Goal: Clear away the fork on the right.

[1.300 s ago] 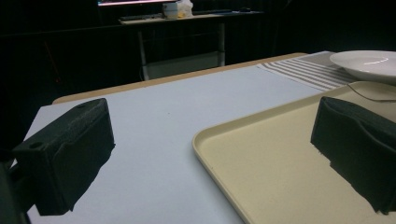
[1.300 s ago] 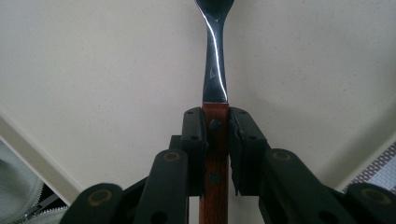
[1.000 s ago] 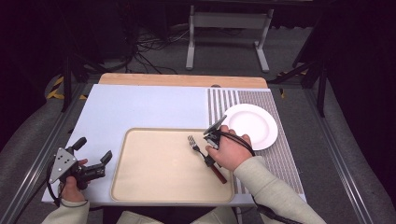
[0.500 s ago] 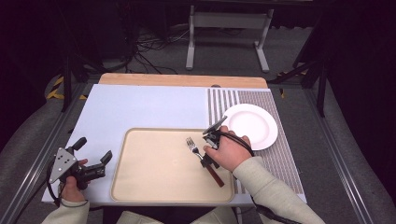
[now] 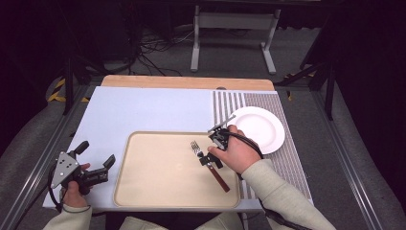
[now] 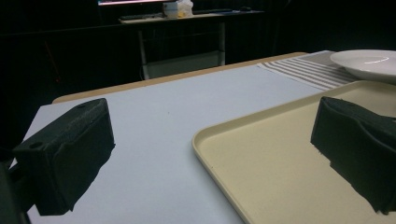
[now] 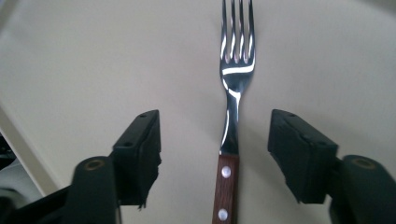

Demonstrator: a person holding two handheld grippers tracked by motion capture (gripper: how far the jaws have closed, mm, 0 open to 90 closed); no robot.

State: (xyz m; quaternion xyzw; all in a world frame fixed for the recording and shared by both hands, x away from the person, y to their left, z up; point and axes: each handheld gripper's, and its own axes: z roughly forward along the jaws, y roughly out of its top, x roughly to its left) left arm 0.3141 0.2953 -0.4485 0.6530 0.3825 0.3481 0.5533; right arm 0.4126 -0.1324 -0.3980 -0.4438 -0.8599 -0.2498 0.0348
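The right gripper point(image 7: 215, 154) has just been opening its jaws, which straddle a wooden-handled fork point(image 7: 231, 121) lying flat on the beige tray point(image 5: 158, 187) without pressing it; the handle's end is cut off below. The left gripper point(image 5: 95, 160) hovers open, empty, beside the tray's left rim.

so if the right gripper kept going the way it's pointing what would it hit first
Probably the fork: it lies between the open jaws of the right gripper, which have just been opening, on the tray. How near is unclear.
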